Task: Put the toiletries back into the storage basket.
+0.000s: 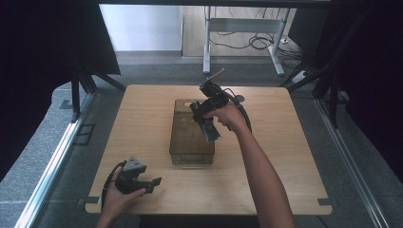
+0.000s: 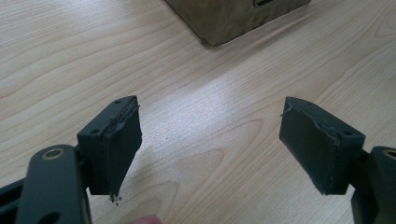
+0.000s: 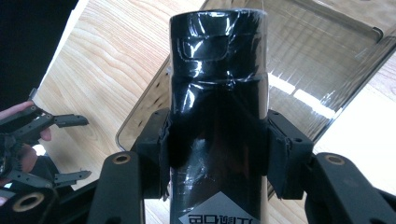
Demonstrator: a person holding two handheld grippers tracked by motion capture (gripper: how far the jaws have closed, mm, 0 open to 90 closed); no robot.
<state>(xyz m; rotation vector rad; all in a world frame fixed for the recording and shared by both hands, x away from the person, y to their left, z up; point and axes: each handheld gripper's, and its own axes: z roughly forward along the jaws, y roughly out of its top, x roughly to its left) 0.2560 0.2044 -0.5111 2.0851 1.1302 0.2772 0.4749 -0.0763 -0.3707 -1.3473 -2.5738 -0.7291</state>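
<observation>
The black bottle (image 3: pixel 218 116) is clamped at its sides by the pads of the right gripper (image 3: pixel 217 156) and carried above the open smoked-plastic bin (image 1: pixel 191 132). Placement is judged in hand; lowering into the bin, then release, is called for. The left gripper (image 2: pixel 210 149) is spread, empty, over the table (image 2: pixel 201 93).

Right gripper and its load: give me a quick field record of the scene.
right gripper: shut on black bottle, jaws clamped on both sides of its body
bottle wrap: glossy clear film, label at its near end
bottle position: held over the smoked translucent box
box: lies mid-table on the wooden table
left gripper: open, nothing between the jaws, low over bare table at the near left corner
</observation>
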